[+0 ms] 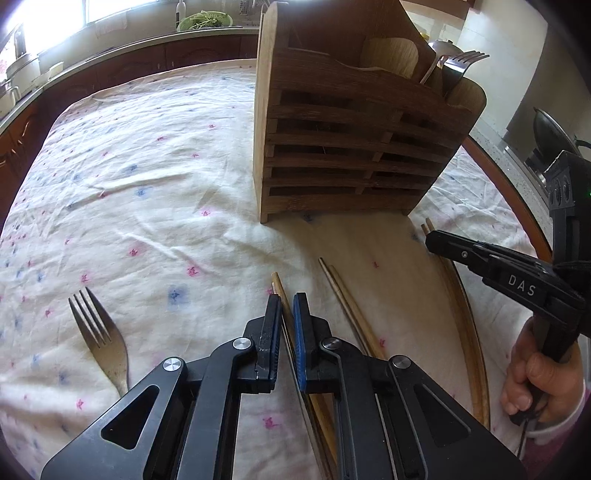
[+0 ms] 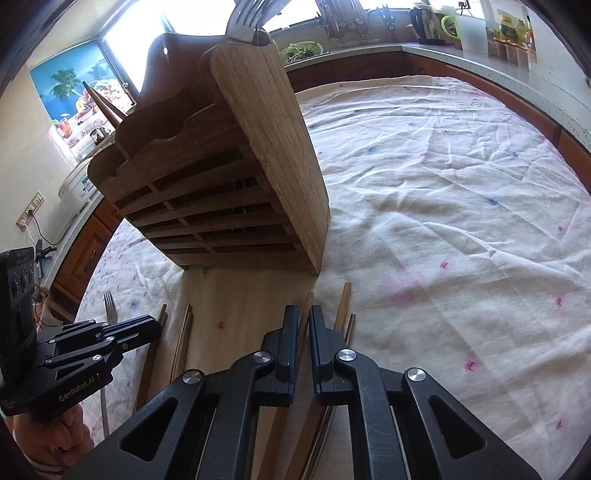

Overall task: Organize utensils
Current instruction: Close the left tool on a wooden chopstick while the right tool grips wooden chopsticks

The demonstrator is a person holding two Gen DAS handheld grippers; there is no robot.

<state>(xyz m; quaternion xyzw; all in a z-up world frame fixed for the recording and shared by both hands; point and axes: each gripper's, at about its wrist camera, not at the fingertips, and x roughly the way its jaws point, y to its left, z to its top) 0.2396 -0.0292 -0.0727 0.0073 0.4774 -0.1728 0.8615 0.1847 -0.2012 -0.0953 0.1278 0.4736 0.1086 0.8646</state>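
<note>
Round table under a wrinkled cream cloth [image 1: 147, 177] sprinkled with small pink and blue flower prints; wooden rim showing at the right edge. Kitchen beyond: dark wood cabinets under a pale counter, bright window at the far left, a green colander [image 1: 205, 20] of greens on the far counter, a kettle [image 2: 428, 22] and jars along the far right counter in the right wrist view. Slatted bamboo utensil holder [image 1: 343, 147] upright at the far middle of the table, worn brown, curved top edges, open slots across its front; metal forks [image 1: 463, 59] and a pale wooden spatula [image 1: 389, 57] standing in its compartments. Loose on the cloth near the holder's foot: several bamboo chopsticks, long, thin, tan. Left gripper [image 1: 287, 299] clenched on one chopstick pair [image 1: 284, 317], black pad on the left, blue pad on the right, sticks running between them toward the holder. Second pair of chopsticks [image 1: 347, 299] lying just right of it, untouched. Right gripper [image 2: 303, 312] closed on a chopstick [image 2: 306, 306], with more chopsticks [image 2: 343, 306] just right of its fingers. Fork [image 1: 99, 332] flat on the cloth at near left, tarnished metal, tines pointing far, well apart from both grippers. Bare hand [image 1: 535, 380] on the right gripper's handle.
</note>
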